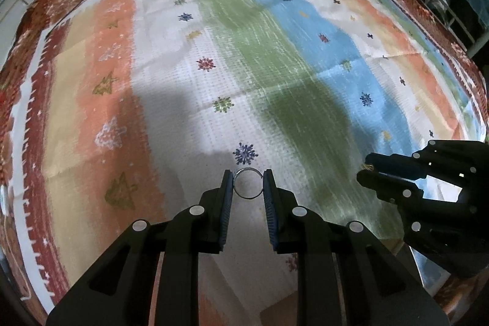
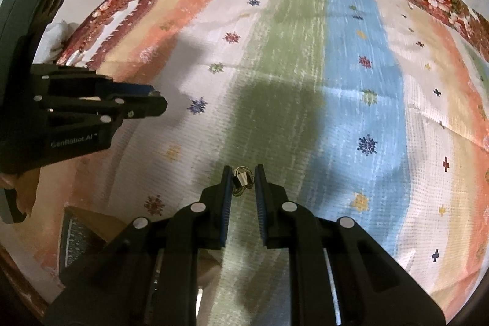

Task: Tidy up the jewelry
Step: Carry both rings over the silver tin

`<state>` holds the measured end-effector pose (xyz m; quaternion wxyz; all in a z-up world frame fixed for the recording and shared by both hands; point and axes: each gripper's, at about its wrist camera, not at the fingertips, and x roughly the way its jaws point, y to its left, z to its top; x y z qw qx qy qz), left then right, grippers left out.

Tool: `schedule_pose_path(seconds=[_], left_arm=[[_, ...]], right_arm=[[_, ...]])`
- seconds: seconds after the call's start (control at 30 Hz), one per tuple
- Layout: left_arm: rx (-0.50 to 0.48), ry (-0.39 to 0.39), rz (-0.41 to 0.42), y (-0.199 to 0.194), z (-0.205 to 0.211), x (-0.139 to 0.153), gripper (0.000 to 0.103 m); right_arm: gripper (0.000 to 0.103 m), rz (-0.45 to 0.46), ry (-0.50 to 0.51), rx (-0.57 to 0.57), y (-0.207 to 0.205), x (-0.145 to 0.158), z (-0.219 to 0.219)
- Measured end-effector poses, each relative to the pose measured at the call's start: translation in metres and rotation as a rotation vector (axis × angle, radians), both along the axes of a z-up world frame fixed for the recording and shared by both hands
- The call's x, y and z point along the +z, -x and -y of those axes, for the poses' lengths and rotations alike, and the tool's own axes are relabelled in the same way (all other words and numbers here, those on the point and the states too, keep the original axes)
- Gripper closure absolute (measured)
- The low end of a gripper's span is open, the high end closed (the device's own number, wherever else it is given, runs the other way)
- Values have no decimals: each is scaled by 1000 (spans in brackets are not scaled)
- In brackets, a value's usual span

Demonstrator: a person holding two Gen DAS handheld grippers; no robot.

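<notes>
Left wrist view: left claw (image 1: 248, 184) pinches a thin silver ring (image 1: 247, 188) by its edges, above the striped cloth (image 1: 275, 57). Right claw (image 2: 242, 180), at 3 o'clock, nips a small tangled trinket (image 2: 242, 180). Such slight holds could let either piece twist free and vanish into the busy pattern.

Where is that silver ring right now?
In the left wrist view, the silver ring is pinched between the left gripper fingertips, above the striped cloth.

You get bright light from above on the striped, flower-bordered woven cloth (image 1: 275, 57), with broad soft-edged shadows across its middle in both wrist views, strong fisheye bending and dark corners at the rims, and slight blur throughout.
</notes>
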<state>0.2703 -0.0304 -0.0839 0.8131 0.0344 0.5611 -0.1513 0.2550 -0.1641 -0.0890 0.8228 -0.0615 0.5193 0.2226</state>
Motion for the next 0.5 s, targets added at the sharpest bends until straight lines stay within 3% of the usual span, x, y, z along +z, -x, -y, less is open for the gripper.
schedule_pose_path(seconds=[0.5], left_arm=[[31, 84, 73, 41, -7, 39, 84]], right_arm=[[87, 68, -75, 17, 23, 30, -3]])
